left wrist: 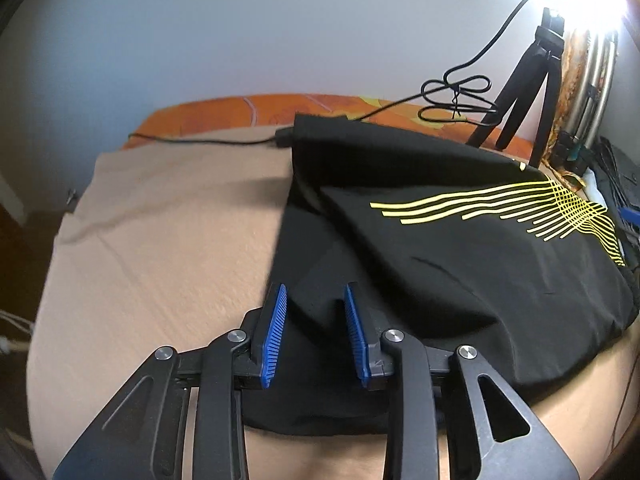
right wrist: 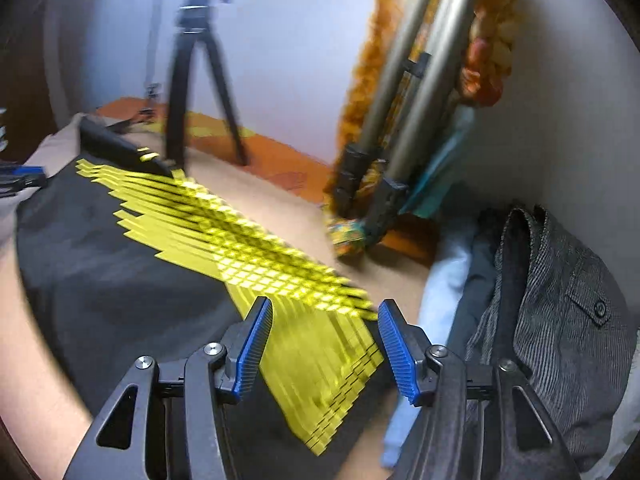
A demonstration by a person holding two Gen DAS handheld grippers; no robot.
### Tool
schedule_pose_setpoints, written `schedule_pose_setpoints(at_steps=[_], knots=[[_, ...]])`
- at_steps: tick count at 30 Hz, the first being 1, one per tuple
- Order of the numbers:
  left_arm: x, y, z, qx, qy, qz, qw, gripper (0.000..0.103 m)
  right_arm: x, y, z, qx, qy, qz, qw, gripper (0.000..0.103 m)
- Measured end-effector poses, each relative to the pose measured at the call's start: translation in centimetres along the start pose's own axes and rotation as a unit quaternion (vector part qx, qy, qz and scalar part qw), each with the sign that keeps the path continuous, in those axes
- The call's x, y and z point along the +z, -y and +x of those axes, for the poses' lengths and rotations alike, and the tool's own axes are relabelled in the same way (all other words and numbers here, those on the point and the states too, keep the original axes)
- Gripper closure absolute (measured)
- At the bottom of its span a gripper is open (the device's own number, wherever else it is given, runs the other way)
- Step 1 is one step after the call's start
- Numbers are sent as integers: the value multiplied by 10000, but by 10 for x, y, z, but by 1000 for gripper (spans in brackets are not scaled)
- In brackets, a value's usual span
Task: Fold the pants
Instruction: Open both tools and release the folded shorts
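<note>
Black pants (left wrist: 440, 248) with a yellow line pattern (left wrist: 560, 208) lie spread on a beige bed sheet (left wrist: 160, 240). My left gripper (left wrist: 316, 292) is open, its blue pads either side of a raised fold at the garment's near left edge. In the right wrist view the same pants (right wrist: 100, 260) show their yellow pattern (right wrist: 260, 256), blurred. My right gripper (right wrist: 324, 308) is open just above the patterned end, with nothing between its jaws.
A black tripod (left wrist: 520, 100) and a looped black cable (left wrist: 456, 96) stand at the back by the white wall. Metal poles with orange fabric (right wrist: 420, 100) lean at right. A grey jacket (right wrist: 560, 320) and light blue cloth (right wrist: 444, 280) are piled at right.
</note>
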State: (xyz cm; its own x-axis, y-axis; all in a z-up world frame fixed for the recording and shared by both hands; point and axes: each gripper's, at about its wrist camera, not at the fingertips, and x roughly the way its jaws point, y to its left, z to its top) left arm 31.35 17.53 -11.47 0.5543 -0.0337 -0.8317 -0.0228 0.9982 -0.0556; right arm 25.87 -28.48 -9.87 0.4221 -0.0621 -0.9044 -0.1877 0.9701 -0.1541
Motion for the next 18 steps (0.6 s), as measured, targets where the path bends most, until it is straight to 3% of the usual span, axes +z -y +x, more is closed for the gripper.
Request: schedule_pose_setpoints(at_steps=[3, 7, 8, 9, 10, 18], knots=[[-3, -1, 5, -31, -93, -335, 9994, 75, -8, -12, -14, 134, 45, -71, 9999, 46], [-4, 8, 8, 142, -39, -335, 9993, 75, -13, -28, -17, 248, 68, -26, 9997, 46], [-4, 9, 7, 180, -7, -344, 9992, 80, -15, -29, -18, 254, 73, -13, 9996, 46], [-5, 9, 7, 184, 44, -381, 9991, 95, -16, -31, -18, 250, 76, -8, 9997, 46], [-6, 9, 5, 169, 96, -438, 9989, 98, -19, -34, -20, 246, 79, -1, 9997, 46], [-25, 0, -32, 555, 740, -493, 9945, 99, -29, -23, -23, 224, 38, 142, 9996, 46]])
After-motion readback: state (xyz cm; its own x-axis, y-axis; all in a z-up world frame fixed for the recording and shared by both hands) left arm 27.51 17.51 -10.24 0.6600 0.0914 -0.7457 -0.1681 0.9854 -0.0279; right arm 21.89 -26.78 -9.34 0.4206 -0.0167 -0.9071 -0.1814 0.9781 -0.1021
